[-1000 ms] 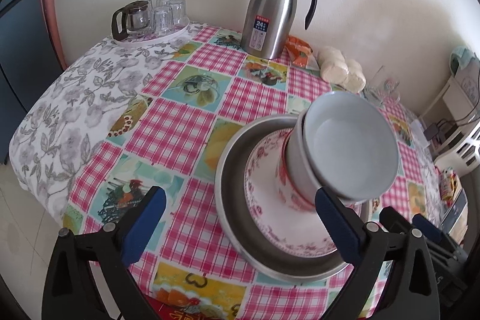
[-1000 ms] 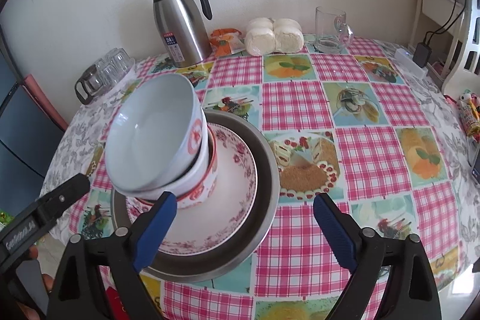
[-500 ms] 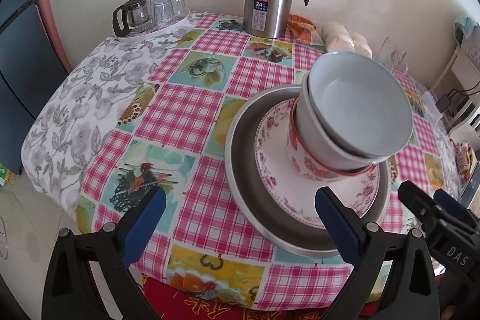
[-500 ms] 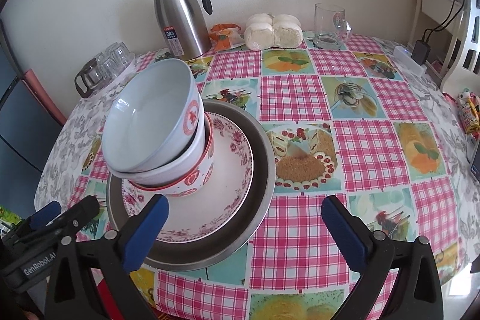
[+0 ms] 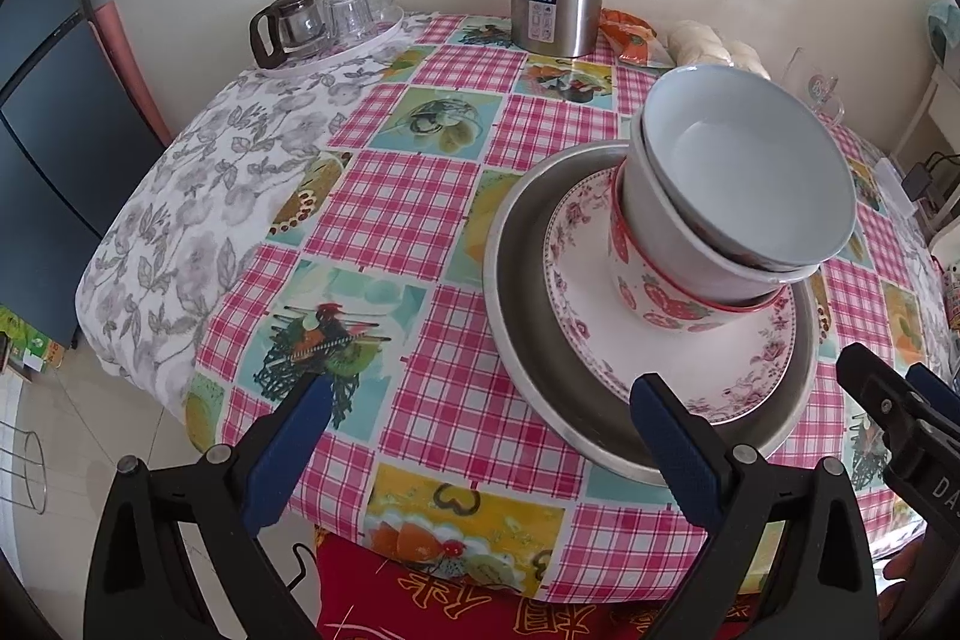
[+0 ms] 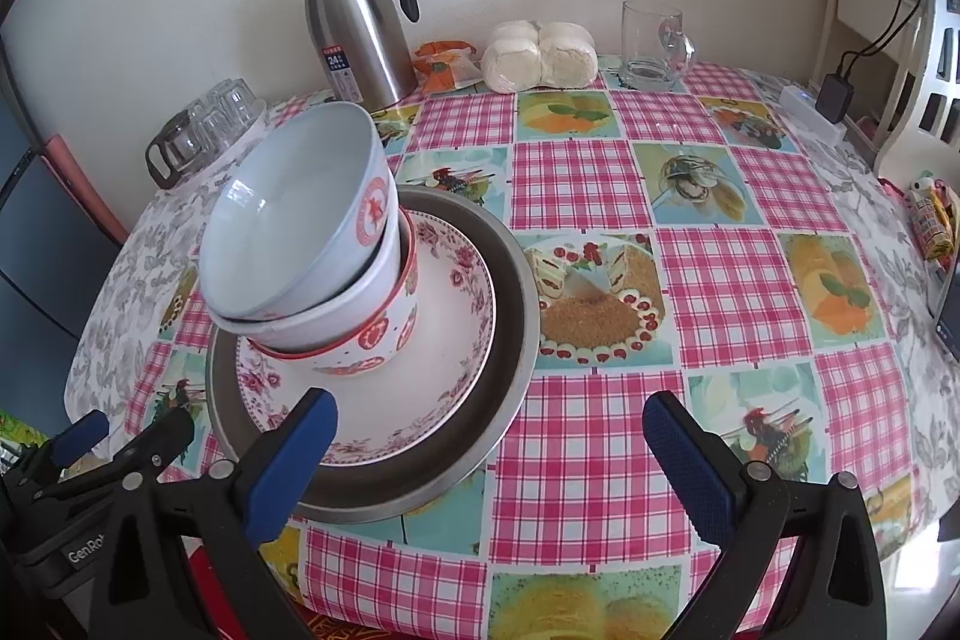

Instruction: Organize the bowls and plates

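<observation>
A wide metal plate [image 5: 528,340] sits at the lower right of the left view, holding a floral plate [image 5: 738,370]; on it stand three nested bowls [image 6: 312,244], the white top one tilted, the bottom one red-patterned

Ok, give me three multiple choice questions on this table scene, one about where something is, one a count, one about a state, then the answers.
1. Where does the floral plate lie?
A. in the metal pan
B. beside the steel flask
C. on the tray of glasses

2. How many bowls are nested on it?
A. one
B. three
C. five

3. How is the right gripper?
A. shut on a bowl
B. open, holding nothing
C. shut on the glass mug

Answers:
1 A, the pan's rim rings the plate.
2 B, a plain top bowl, a white one and a strawberry-patterned one show.
3 B, its blue pads stand wide apart with only tablecloth between.
</observation>
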The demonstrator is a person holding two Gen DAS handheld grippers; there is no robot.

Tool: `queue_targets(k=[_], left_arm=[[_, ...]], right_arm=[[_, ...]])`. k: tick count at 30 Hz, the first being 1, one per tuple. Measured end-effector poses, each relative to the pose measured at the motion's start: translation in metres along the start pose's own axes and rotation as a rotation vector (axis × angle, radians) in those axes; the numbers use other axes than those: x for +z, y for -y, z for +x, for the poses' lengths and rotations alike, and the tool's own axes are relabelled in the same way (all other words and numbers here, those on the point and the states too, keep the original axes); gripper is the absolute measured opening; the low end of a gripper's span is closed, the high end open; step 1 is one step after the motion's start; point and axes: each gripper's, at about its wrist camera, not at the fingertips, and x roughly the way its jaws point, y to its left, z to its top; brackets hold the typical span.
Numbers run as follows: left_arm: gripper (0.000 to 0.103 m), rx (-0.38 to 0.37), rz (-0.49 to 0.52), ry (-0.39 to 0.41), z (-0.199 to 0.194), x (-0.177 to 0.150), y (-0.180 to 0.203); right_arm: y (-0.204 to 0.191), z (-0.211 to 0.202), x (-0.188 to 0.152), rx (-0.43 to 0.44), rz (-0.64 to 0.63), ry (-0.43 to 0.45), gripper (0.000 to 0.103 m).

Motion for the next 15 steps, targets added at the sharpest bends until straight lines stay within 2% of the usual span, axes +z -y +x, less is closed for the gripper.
queue_targets(k=[3,15], left_arm=[[0.100,0.021,-0.002,-0.007,0.0006,-0.0005,0.0002],[0.100,0.014,-0.007,0.004,-0.0024,0.0002,-0.0003]], right_arm=[[0.0000,-0.0003,-0.0006,0.000,0.001,-0.004,0.103],[0.0021,0.0030,-0.0006,-0.011,0.006,-0.021,0.103]])
